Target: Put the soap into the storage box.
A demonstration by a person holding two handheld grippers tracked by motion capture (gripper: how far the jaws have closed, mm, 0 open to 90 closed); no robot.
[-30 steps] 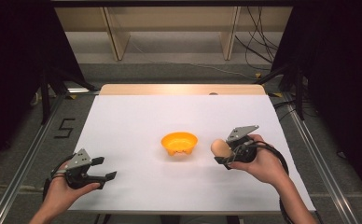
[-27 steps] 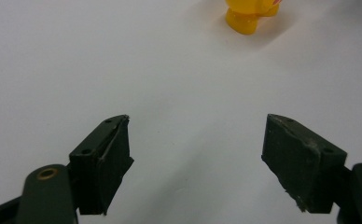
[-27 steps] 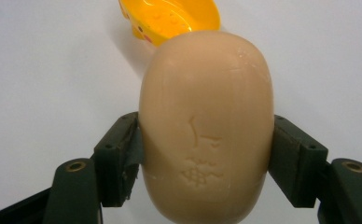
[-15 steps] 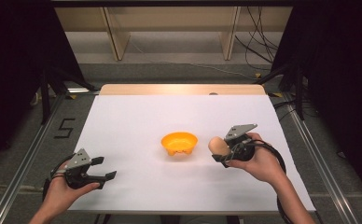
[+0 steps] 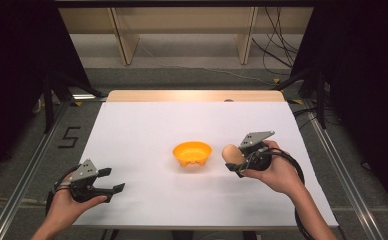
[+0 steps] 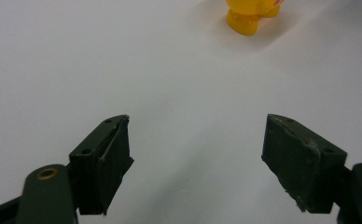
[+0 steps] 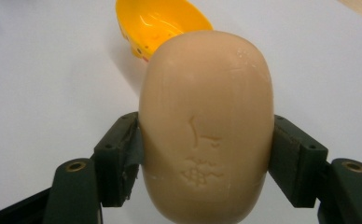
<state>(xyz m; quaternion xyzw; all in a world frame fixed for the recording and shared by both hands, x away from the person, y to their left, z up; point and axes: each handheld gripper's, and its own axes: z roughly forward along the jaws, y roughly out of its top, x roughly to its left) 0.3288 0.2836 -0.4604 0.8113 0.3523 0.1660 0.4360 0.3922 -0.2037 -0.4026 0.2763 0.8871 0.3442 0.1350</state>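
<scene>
Left gripper (image 5: 113,181) sits low at the near-left of the white table (image 5: 147,130), jaws spread wide with nothing between them, hand wrapped round its body. Centre: glossy yellow plastic bowl (image 5: 192,153), rounded, on small feet. Right gripper (image 5: 230,163) clamps a smooth tan oval soap bar (image 5: 231,153) with an embossed stamp, just right of the bowl. Versus a second ago, soap has shifted slightly toward the bowl; left gripper unchanged. Right wrist angled inward.

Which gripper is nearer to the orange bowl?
Right. The right gripper, holding a soap, is just beside the bowl; the left gripper is farther, near the table's front-left.
</scene>
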